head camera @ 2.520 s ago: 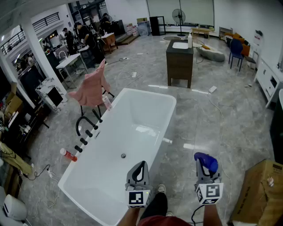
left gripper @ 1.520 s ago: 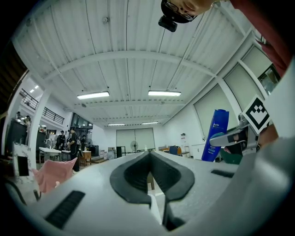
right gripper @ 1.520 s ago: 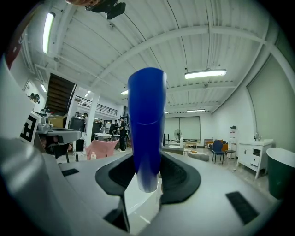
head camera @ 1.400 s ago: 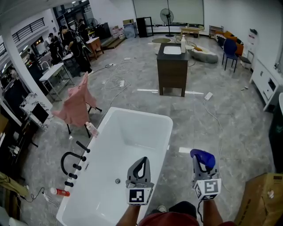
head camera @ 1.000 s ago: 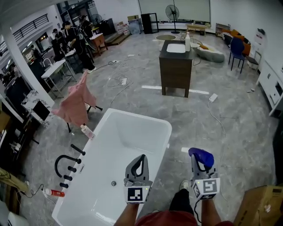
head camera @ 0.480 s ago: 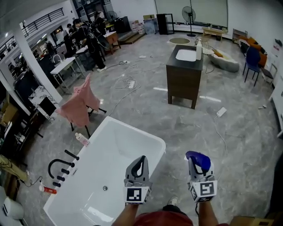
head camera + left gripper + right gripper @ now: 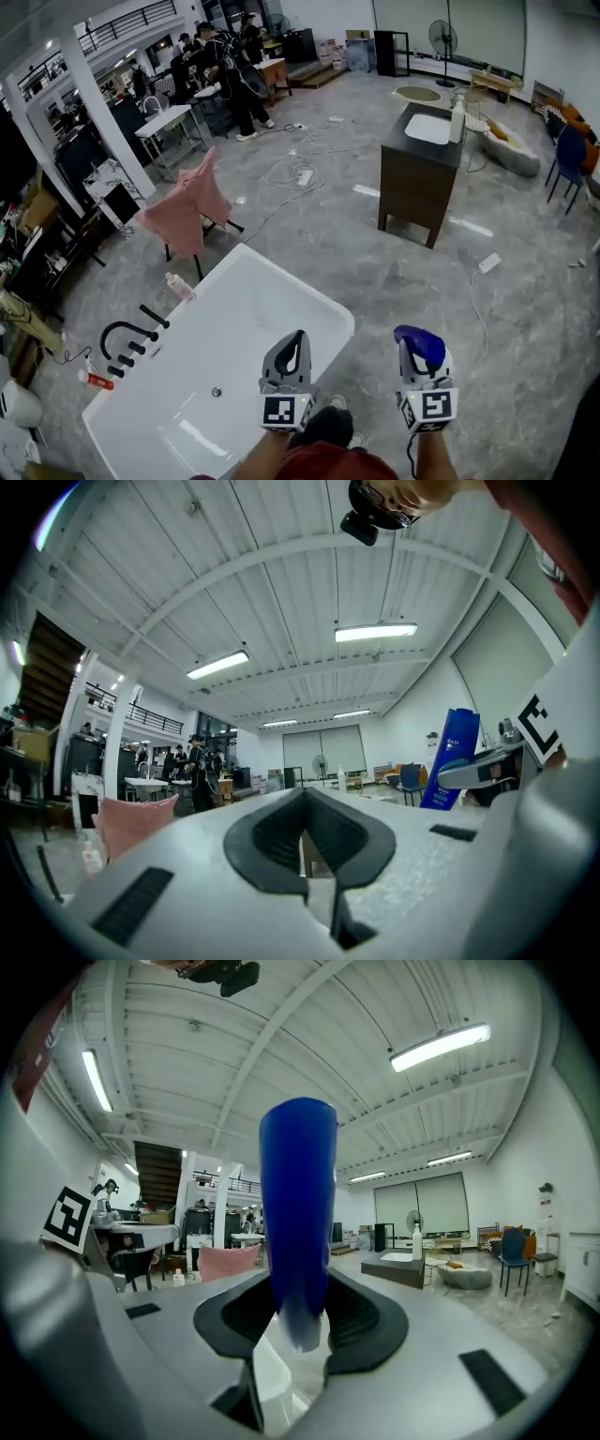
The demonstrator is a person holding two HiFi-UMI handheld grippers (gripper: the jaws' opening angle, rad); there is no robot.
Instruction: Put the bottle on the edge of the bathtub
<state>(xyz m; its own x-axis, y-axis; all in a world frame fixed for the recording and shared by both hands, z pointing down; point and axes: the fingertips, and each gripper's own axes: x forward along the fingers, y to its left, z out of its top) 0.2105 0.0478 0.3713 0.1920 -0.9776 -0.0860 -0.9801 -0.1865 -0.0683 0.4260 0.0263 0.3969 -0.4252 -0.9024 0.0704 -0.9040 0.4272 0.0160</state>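
A tall blue bottle stands upright between the jaws of my right gripper, which is shut on its lower part. In the head view the blue bottle and right gripper hang over the grey floor, right of the white bathtub. My left gripper is level beside it, over the tub's near right corner, with its jaws together and nothing in them. In the left gripper view the left gripper looks across the hall, with the blue bottle at the right.
A dark vanity cabinet with a sink stands ahead. A pink cloth hangs on a chair left of the tub. A black faucet and a small bottle are by the tub's left rim. Cables lie on the floor; people stand far back.
Both grippers have travelled together along the tub's right side, and the tub has slid to the lower left of the head view. The blue bottle stays held.
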